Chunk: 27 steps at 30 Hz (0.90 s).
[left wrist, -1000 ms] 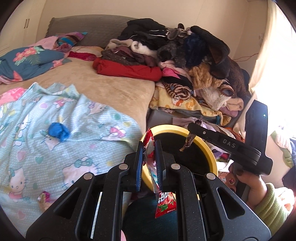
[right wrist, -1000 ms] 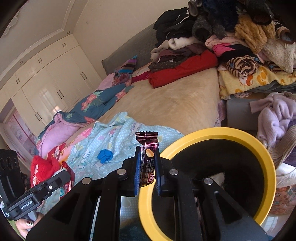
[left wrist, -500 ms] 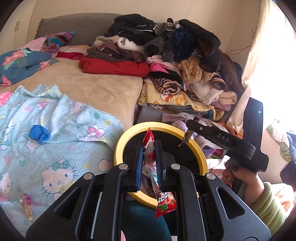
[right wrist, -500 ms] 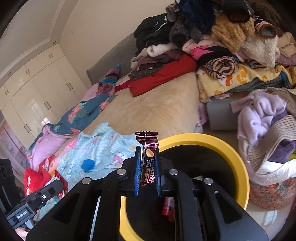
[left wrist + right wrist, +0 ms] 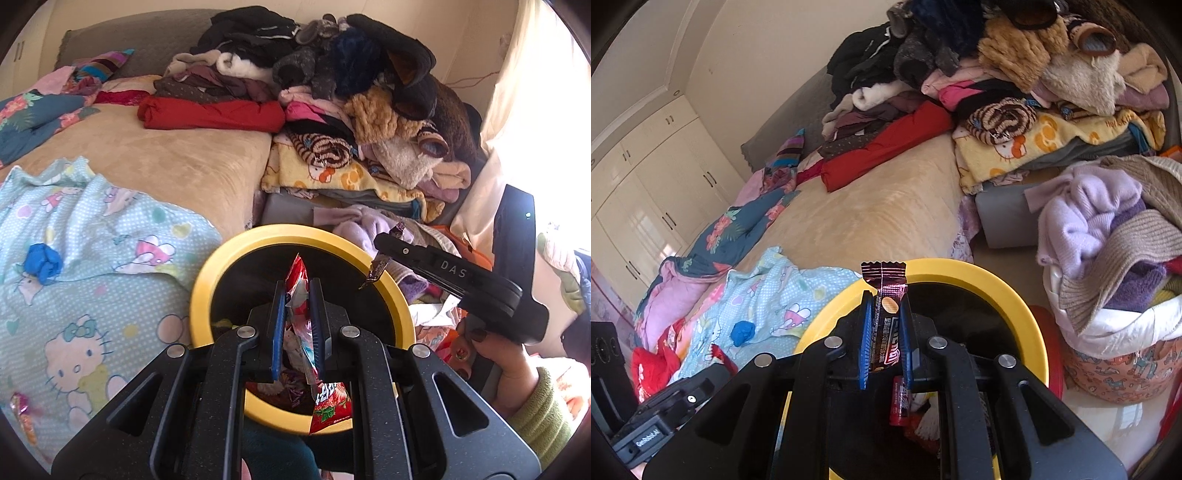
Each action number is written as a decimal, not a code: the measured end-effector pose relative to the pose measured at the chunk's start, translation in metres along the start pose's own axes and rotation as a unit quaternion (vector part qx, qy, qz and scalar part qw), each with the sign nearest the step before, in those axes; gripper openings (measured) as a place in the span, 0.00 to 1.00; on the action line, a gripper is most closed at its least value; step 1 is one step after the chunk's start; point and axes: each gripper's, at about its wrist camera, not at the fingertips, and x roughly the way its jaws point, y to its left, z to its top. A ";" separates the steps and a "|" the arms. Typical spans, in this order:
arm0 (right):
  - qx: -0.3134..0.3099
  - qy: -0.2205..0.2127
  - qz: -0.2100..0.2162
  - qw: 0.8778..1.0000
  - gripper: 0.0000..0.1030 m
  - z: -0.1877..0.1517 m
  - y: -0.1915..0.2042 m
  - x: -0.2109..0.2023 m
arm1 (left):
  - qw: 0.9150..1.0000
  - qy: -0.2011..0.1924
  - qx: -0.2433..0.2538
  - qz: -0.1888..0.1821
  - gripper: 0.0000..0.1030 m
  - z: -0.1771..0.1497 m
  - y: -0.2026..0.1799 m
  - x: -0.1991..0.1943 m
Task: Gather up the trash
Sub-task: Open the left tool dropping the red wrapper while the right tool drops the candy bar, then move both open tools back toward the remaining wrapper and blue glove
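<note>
My left gripper is shut on a red snack wrapper that hangs down between the jaws, right over the mouth of the black bin with a yellow rim. My right gripper is shut on a dark brown candy-bar wrapper, held upright above the same yellow-rimmed bin. Wrappers lie inside the bin. In the left wrist view the right gripper reaches over the rim from the right, with the brown wrapper in it. On the bed lie a blue crumpled scrap and a small wrapper.
The bed with a Hello Kitty sheet fills the left. A tall heap of clothes rises behind the bin. A basket of knitwear stands right of the bin. White wardrobes line the far wall.
Both grippers have moved toward and over the bin, which now sits under their jaws. Each still holds its wrapper.
</note>
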 end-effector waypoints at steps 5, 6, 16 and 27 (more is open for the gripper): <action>0.007 0.007 0.004 1.000 0.15 0.000 -0.008 0.002 | 1.000 0.014 0.005 0.003 0.08 0.001 -0.003 0.021; 0.008 0.009 0.006 1.000 0.15 -0.001 -0.009 0.003 | 1.000 0.017 0.004 0.002 0.08 0.001 -0.003 0.025; 0.021 0.012 0.019 1.000 0.52 -0.001 -0.014 0.007 | 0.999 0.032 0.000 0.017 0.60 -0.002 0.005 0.044; -0.039 -0.007 0.023 0.999 0.74 -0.005 0.028 0.007 | 0.996 -0.041 0.005 0.077 0.90 -0.014 0.032 -0.020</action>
